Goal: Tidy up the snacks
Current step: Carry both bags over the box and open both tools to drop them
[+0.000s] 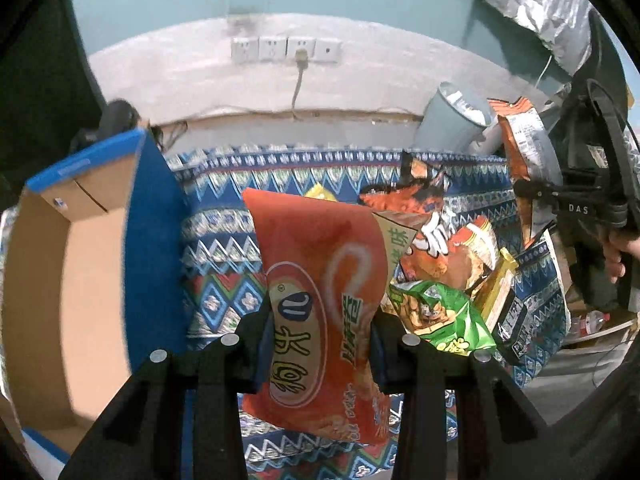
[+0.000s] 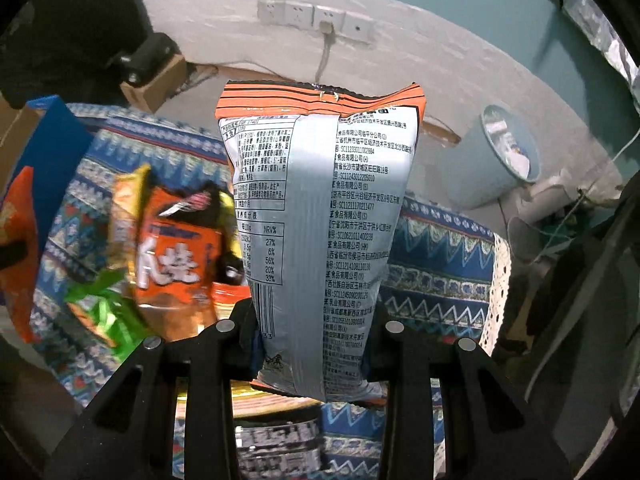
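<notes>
Two bags hang in my grip above the patterned cloth (image 1: 224, 240), one in each hand. My left gripper (image 1: 320, 354) pinches the lower half of a red snack bag (image 1: 320, 280), its jaws pressed against both sides, the bag standing upright off the cloth. My right gripper (image 2: 312, 344) clamps the bottom of a silver-backed bag (image 2: 316, 208) with an orange striped top seal, printed back facing me, also raised off the cloth. Just beyond the red bag, a heap of loose snacks lies on the cloth: a green bag (image 1: 440, 316), an orange bag (image 1: 444, 252), a yellow packet (image 1: 496, 284). Left of the cloth stands a blue cardboard box (image 1: 92, 240), open toward me. Past the cloth's far edge a pale bin (image 1: 452, 120) leans near the wall, under a row of wall sockets (image 1: 286, 50).
</notes>
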Available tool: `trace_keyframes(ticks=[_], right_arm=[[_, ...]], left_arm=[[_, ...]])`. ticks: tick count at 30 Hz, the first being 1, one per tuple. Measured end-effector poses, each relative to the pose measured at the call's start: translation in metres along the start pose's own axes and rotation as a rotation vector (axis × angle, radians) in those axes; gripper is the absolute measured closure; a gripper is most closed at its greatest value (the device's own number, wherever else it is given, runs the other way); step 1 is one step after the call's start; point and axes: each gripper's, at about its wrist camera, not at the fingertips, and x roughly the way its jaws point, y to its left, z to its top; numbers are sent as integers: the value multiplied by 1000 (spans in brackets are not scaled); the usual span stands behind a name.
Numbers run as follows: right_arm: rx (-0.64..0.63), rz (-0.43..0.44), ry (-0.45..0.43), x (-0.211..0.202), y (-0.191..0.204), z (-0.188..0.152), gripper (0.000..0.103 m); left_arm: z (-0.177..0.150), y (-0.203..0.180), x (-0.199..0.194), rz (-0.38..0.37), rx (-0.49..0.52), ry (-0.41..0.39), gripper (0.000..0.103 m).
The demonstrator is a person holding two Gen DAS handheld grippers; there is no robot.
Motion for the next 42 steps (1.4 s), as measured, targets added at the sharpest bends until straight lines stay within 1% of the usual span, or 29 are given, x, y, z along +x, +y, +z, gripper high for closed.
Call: trace_keyframes(ticks=[5,12,17,21,24,29,38,42], right_arm=[[-22,27,-36,-19,23,5,70],[-76,81,-97,-43,61,14,70],[-128,141,-144,-62,99,25,70],[-166,185,-166,-72,128,35,70],[-189,215,-172,-75,149,42,70],[-235,247,-167,-74,180,55,70],[-291,312,-133,-64,240,74,70],[-323,333,-112,-57,270,85,70]], left_arm=[[3,6,-24,17,17,-52,64],[2,26,-45,38,8,-84,64],[3,37,-62,55,9,-115,64],[3,50,-75,49,-3,-131,64],[1,61,-83,52,-19,-140,64],[-4,85,-93,80,-51,-158,64],[-16,128,-106,135,-101,-187,64],[-23,151,-106,152,-139,-182,64]])
